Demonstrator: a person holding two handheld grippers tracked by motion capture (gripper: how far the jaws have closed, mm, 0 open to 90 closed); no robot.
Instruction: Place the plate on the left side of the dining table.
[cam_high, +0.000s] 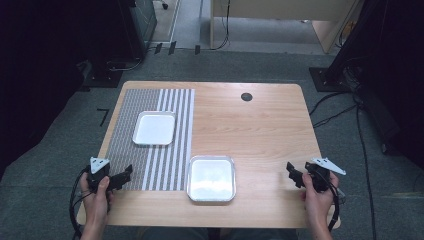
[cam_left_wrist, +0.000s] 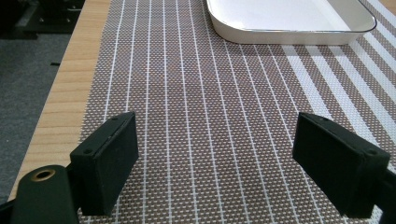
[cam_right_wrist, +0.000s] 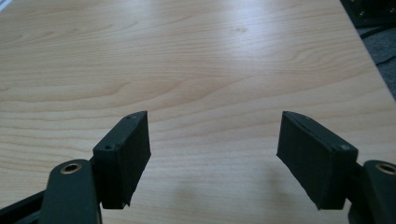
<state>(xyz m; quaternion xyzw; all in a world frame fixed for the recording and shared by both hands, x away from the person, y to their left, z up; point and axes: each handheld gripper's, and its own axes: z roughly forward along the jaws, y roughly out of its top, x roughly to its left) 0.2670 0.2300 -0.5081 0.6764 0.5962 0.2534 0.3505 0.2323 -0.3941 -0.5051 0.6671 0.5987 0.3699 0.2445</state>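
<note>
Two trays sitting on table (cam_high: 260, 125) in high view: white tray (cam_high: 154, 128) on striped mat (cam_high: 125, 145), steel tray (cam_high: 211, 178) on bare wood at near edge. Left gripper (cam_high: 126, 175) hovering over mat's near corner, right gripper (cam_high: 292, 172) over wood, well apart from steel tray.

Left gripper view: jaws gaping wide, nothing between, mat (cam_left_wrist: 210, 116) below, white tray (cam_left_wrist: 289, 21) lying ahead.

Right gripper view: jaws spreading wide, empty, over table (cam_right_wrist: 196, 60).

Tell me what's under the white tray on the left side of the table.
The white tray sits on a striped placemat, straddling its fine-striped and wide-striped parts. The mat lies flat on the wooden table. Whatever is directly beneath the tray's base is covered.
</note>
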